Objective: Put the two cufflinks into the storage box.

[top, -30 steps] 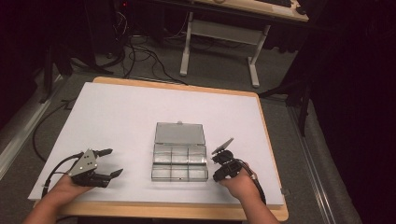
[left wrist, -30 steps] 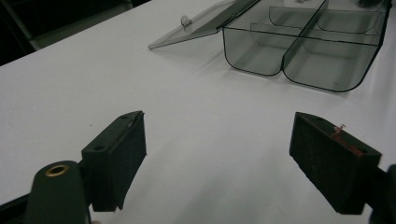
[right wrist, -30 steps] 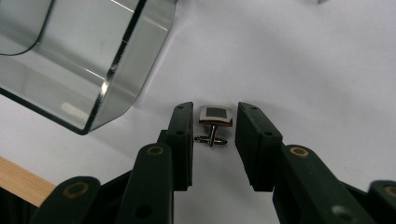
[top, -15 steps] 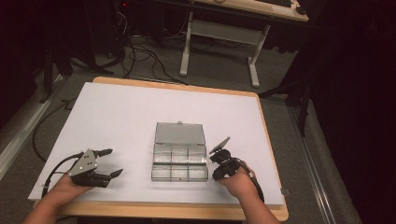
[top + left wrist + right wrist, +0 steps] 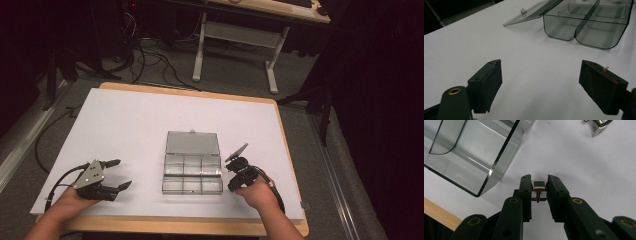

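Box [image 5: 471, 155] corner just beside tool-held cufflink [image 5: 539, 185].

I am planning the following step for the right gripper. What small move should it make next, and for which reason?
Probably lift straight up a little, then carry toward the clear box. The right gripper has its jaws closed on a small metal cufflink just above the white table, beside the box's corner; its lid lies open and the compartments look empty. The left gripper sits open, aside.
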A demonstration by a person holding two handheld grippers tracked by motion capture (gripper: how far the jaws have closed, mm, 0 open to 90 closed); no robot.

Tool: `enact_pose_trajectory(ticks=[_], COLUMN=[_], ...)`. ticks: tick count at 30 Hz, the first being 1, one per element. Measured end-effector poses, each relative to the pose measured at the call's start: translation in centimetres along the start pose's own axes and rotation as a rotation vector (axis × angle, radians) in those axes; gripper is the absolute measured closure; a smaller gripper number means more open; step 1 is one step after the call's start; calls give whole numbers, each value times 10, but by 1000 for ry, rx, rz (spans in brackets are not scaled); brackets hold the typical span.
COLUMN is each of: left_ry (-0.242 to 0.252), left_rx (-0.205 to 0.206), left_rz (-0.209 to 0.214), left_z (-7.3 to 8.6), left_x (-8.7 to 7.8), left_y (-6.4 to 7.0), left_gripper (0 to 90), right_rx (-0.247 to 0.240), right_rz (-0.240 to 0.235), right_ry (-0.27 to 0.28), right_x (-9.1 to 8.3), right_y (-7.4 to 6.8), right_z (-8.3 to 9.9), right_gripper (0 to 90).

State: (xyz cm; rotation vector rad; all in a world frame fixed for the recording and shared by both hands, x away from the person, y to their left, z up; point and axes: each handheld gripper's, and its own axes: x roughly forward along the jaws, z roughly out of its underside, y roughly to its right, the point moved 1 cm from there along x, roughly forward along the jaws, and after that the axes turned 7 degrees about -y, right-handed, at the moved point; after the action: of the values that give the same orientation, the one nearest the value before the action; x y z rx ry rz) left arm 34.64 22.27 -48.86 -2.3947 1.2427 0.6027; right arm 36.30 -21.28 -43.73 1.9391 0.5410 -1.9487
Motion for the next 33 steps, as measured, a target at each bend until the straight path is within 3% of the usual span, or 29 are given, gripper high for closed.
enact_pose_trajectory(ticks=[4,5,16,17,19,33], left_ry=[1,2,-2,-4,-3,-1], left_rx=[2,1,1,3,2,-2], left_rz=[-1,1,-2,0,-1,4], left_z=[0,0,0,0,0,0], left_x=[0,0,1,0,0,0], left_y=[1,0,0,1,0,0], left_gripper=[192,192,192,192,192,192], right_rx=[10,-15,-37,-9,-45,-116], right_rz=[-1,4,12,9,15,31], right_ry=[-8,0,13,6,18,28], right_x=[-6,-7,-31,-34,-37,-53], right_y=[-2,0,-5,-7,-7,-33], right_z=[0,-1,-2,-2,-4,-23], right_gripper=[753,753,753,754,754,753])
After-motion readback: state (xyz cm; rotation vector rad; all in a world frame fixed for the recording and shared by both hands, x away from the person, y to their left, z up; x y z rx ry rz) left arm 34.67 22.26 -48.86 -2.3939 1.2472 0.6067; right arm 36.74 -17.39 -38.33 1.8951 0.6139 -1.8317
